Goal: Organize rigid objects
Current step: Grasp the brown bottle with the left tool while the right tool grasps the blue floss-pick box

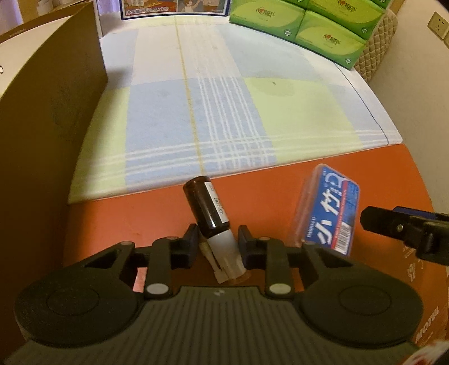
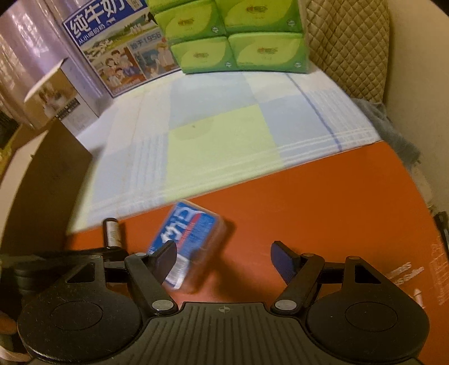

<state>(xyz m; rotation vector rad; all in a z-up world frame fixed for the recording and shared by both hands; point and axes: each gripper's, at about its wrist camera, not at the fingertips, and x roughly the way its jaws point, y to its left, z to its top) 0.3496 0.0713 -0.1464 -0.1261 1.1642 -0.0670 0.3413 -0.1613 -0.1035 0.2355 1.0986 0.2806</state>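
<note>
You are working in a home, in a lived-in room that doubles as storage. Ahead of you lies a checked cloth (image 1: 224, 92) in pale blue, green and white, spread like a bed sheet or blanket, and at its far end stand stacked green tissue packs (image 2: 235, 33) still in their retail wrapping. Beside them leans a milk carton case (image 2: 118, 56) printed with cartoon people, and a quilted beige cushion (image 2: 348, 47) rests against the cream wall at the right. A wall socket (image 1: 437, 24) sits on that wall. Brown cardboard boxes (image 1: 47, 112) crowd your left, and an orange carton (image 2: 322, 202) serves as your desk.
</note>
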